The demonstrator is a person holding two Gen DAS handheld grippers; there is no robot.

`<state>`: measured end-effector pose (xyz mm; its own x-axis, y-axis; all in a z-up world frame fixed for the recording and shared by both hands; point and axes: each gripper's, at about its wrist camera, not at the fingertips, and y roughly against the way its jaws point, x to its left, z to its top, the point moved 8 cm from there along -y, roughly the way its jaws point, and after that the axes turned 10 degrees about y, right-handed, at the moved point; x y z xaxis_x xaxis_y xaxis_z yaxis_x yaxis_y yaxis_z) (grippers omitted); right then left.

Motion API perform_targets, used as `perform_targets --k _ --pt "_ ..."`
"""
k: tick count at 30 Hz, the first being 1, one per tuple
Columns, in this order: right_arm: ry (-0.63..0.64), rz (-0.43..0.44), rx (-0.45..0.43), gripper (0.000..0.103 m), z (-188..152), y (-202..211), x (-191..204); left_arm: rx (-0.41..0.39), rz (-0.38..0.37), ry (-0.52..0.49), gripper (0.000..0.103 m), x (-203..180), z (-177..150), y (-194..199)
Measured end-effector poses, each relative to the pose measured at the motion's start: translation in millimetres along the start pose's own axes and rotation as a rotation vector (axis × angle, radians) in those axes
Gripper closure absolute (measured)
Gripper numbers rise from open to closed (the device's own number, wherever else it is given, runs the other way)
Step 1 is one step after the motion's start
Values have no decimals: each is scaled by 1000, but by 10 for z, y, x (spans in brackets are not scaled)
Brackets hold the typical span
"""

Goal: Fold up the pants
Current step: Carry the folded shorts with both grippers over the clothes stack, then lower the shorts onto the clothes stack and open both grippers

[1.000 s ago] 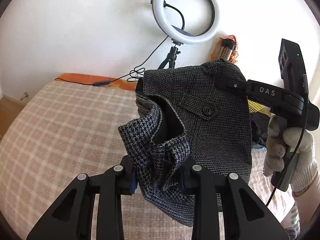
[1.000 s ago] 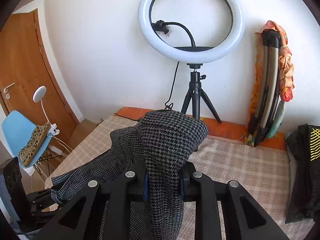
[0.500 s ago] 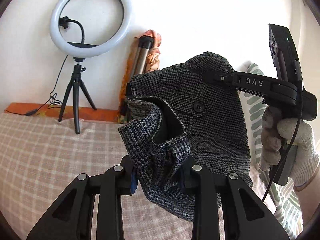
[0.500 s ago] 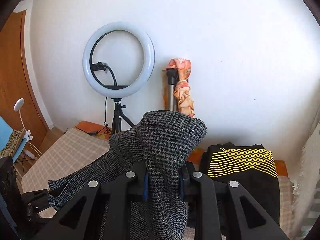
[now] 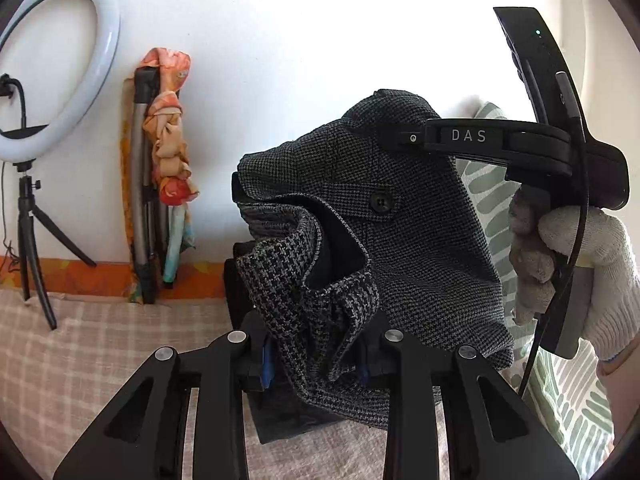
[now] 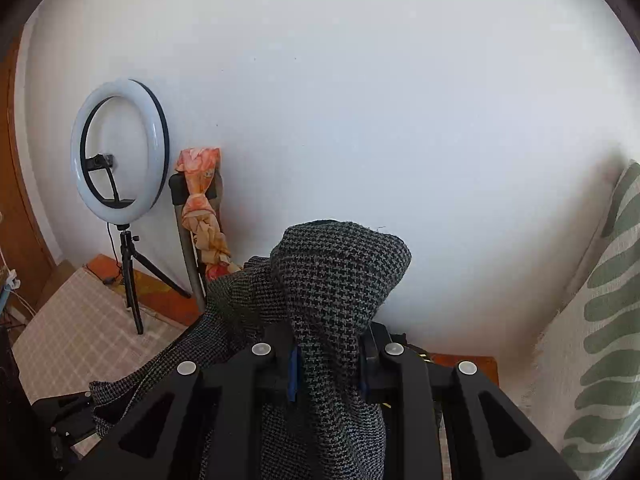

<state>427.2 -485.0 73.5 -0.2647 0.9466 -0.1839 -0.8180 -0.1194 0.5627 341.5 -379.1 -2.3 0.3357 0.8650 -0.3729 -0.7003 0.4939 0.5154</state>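
**A:** Left wrist view first: your left gripper [image 5: 316, 354] is clamped on a bunched fold of the houndstooth pants [image 5: 404, 248]. The cloth fills the gap between the blue pads and rises ahead of the fingers, clear of the checked bedcover [image 5: 80, 344] below them.

**B:** And your other hand?

**A:** Ahead and to the right of your left gripper, your gloved right hand [image 5: 572, 268] grips the handle of the right gripper [image 5: 394, 136], whose black body carries the letters DAS. Its tip lies against the top of the pants, just above a dark button [image 5: 381, 202].

**B:** Is that one closed on the fabric too?

**A:** Yes. From the right wrist view, your right gripper [image 6: 328, 360] has its fingers drawn in tight on a thick fold of the pants [image 6: 340, 280], which humps up just beyond the fingertips and hangs down between them. More of the cloth trails off to the lower left of that gripper, toward the black frame of your left gripper [image 6: 68, 416] at the edge.

**B:** What lies past the fingers?

**A:** A white wall. Far to the left of your right gripper stands a ring light [image 6: 120, 144] on a tripod, with a folded frame wrapped in orange cloth [image 6: 202, 208] beside it. To the right hangs a leaf-patterned fabric [image 6: 604, 320].
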Motion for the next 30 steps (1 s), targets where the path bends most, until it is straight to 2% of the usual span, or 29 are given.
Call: perform_targets --k 4,8,12,14,15,16,18,22,30 --pt "-4 -8 45 83 -179 -342 -235 19 18 -29 75 -98 -120 -310" --pt "-18 4 96 83 -460 -655 -370 70 31 7 75 9 -274 -569" --pt "-9 -2 139 82 -632 -920 -385 93 50 -4 71 59 -398 -614" --pt "-15 -21 159 75 -670 -972 -440 100 68 -12 65 83 -427 -563" --pt "-22 -36 172 67 -681 -983 -481 106 63 -2 62 99 -433 -524" --pt "-28 -55 181 64 -684 -988 -514 108 68 3 53 117 -428 -475" --pt "-31 -90 195 61 -703 -951 -576 80 90 -9 46 150 -414 -317" --pt "-53 -196 178 34 -691 -763 -716 58 122 -41 43 246 -336 -109" --pt "-143 -169 116 34 -708 -175 -780 26 144 -57 43 281 -224 317"
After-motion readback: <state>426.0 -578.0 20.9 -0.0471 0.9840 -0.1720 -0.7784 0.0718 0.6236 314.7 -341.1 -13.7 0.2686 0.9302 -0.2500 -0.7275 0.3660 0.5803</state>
